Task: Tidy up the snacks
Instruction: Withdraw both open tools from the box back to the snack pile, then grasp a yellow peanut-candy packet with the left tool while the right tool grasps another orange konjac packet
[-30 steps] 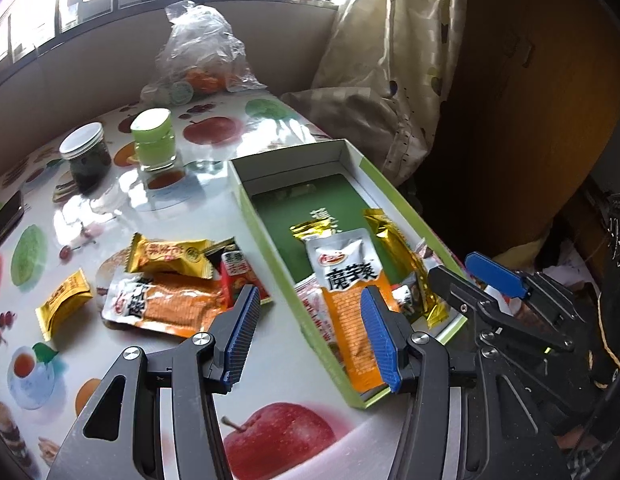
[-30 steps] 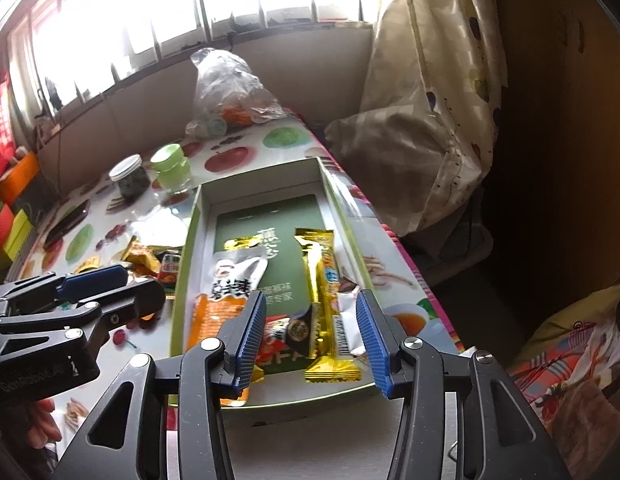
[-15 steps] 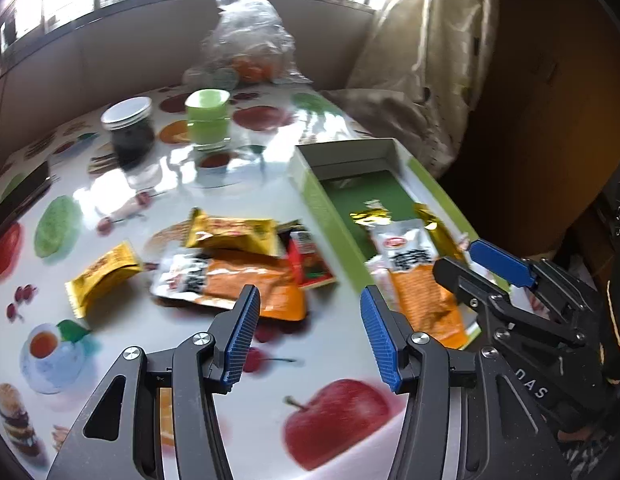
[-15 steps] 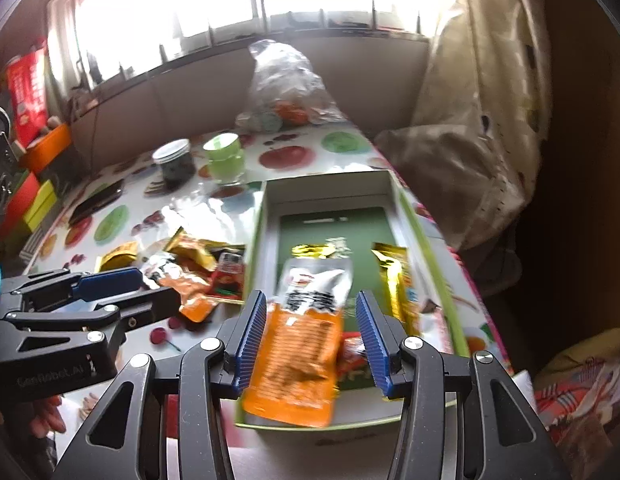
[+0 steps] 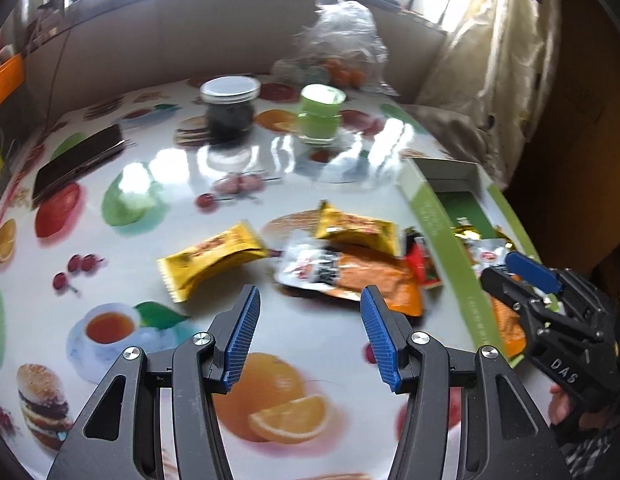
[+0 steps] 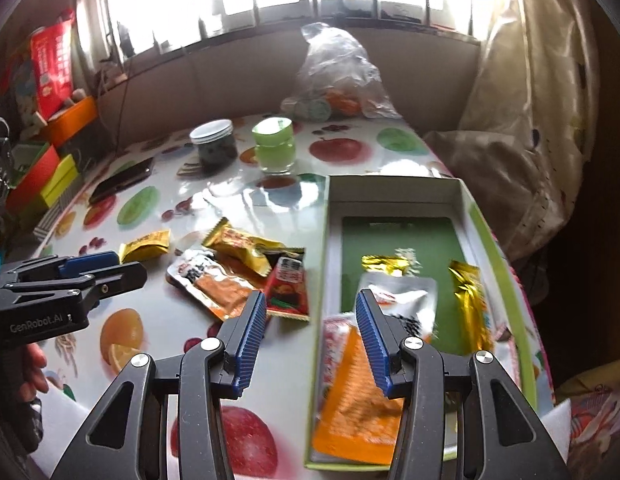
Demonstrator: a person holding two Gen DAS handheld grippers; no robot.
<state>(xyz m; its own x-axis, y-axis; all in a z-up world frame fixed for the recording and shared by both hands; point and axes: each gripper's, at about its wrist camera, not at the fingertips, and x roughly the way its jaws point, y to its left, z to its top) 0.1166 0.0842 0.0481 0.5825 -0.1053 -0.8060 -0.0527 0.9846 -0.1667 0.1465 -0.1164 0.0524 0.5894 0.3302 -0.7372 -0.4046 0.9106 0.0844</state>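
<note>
My left gripper [image 5: 307, 334] is open and empty, hovering above the table just in front of the loose snacks. These are a yellow packet [image 5: 209, 260], a second yellow packet [image 5: 356, 230] lying on an orange-and-white pouch [image 5: 350, 276], and a small red packet [image 5: 420, 260]. My right gripper [image 6: 312, 340] is open and empty above the near left wall of the green box [image 6: 526, 332]. The box holds an orange pouch [image 6: 358, 412], a white pouch [image 6: 402, 300] and a gold bar [image 6: 472, 304]. The loose pile also shows in the right wrist view [image 6: 229, 276].
At the back of the fruit-print table stand a dark jar [image 5: 229, 112], a green-lidded jar [image 5: 320, 116] and a plastic bag of fruit [image 5: 342, 52]. A phone [image 5: 75, 162] lies at the left. A curtain [image 6: 526, 120] hangs right of the box.
Both grippers have swung left, away from the box. The left one has gone from over the box edge to in front of the loose snacks. Both stay open and empty.
</note>
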